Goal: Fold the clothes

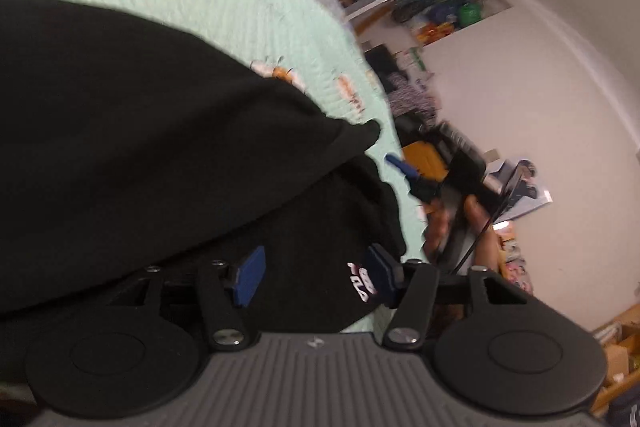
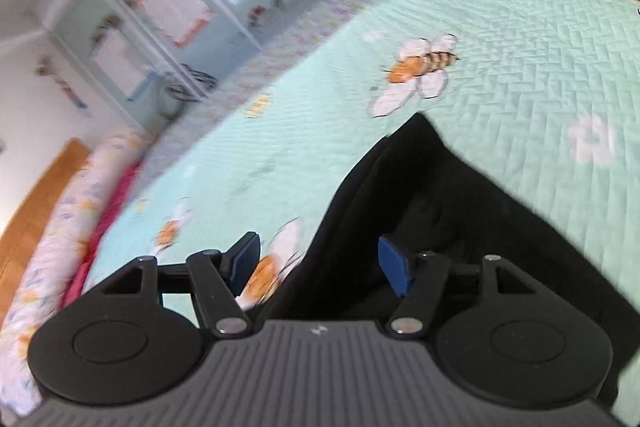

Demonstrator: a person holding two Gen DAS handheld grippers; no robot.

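Lying on the mint-green quilted bedspread (image 2: 520, 39) with bee prints, the black fabric garment (image 1: 140, 131) sits partly folded. Both the left gripper (image 1: 316, 277) and right gripper (image 2: 316, 263) have jaws apart, holding nothing. Next, I judge, pinch an outer edge cleanly and fold it over evenly.

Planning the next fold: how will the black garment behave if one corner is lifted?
The black garment is probably floppy: it lies in soft humps and folds on the green quilt. A lifted corner would likely drape and drag the rest. It looks thick, so perhaps fairly heavy for clothing.
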